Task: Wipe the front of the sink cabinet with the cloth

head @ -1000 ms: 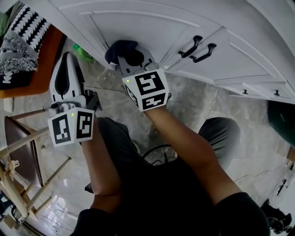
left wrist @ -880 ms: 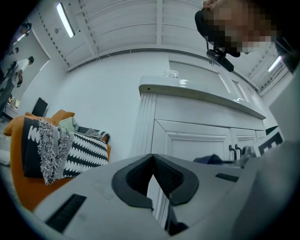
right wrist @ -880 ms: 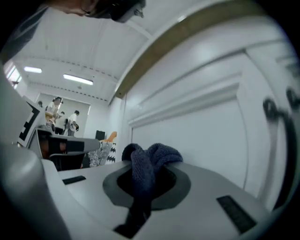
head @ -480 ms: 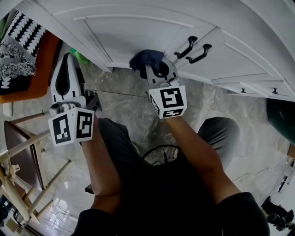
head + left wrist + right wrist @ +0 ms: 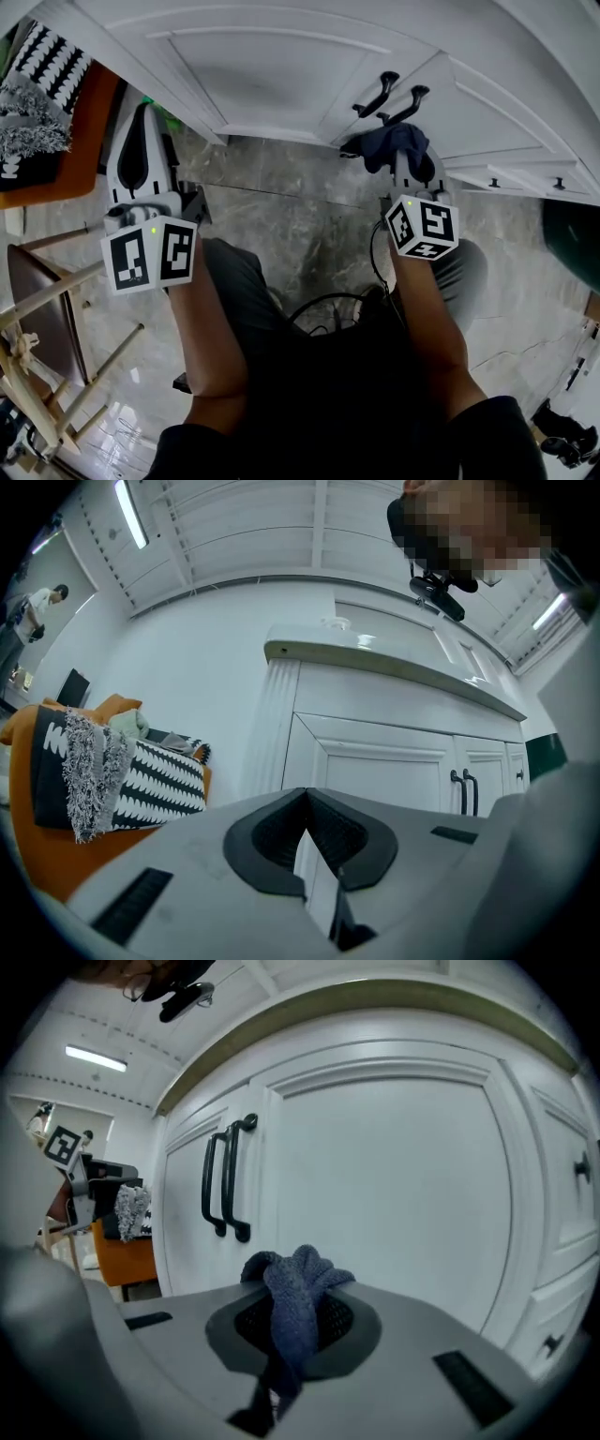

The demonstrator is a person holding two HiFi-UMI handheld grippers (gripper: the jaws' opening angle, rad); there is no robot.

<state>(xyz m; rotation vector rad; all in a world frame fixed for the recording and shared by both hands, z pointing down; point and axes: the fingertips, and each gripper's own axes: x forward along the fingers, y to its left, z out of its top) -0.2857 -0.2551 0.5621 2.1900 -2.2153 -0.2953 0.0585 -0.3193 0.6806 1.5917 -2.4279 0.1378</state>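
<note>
1 cloth [image 5: 298,1283], long axis apparently upright

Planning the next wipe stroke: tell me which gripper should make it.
Right. The right gripper is shut on the cloth, close to the cabinet door. The left gripper is shut, empty and farther back.

Head view down, 2 others toward cabinet [image 5: 281,75]
</note>
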